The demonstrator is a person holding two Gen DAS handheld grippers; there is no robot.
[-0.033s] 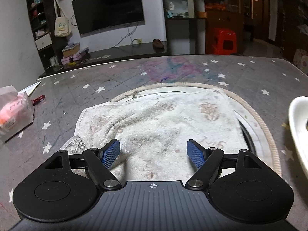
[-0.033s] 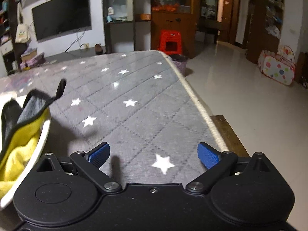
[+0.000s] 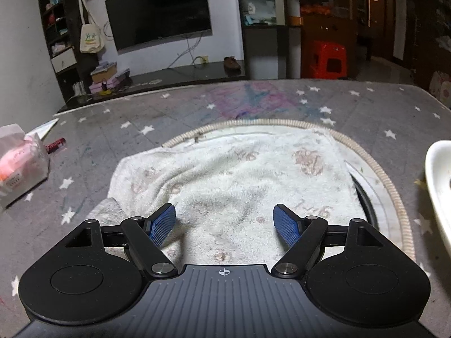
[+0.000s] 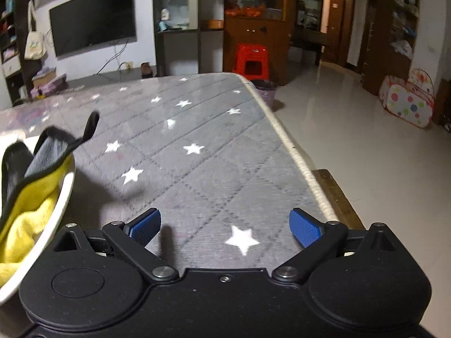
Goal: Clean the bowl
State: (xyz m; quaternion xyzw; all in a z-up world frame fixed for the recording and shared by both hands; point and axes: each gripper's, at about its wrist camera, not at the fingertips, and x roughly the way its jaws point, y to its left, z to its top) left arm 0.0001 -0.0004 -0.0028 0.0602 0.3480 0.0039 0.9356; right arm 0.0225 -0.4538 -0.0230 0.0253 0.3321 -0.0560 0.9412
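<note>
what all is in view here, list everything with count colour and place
bowl: 1, white, on the table between the two grippers
cloth: 1, yellow with a grey side and black edging, in the bowl
towel: 1, off-white, stained, over the round tray under the left gripper
round tray: 1, beige rope rim, table centre
table cover: 1, grey with white stars
tissue pack: 1, pink and clear, left edge of table
stool: 1, red, beyond the table
tv: 1, black, on the wall
left gripper: open, blue pads
right gripper: open, blue pads
</note>
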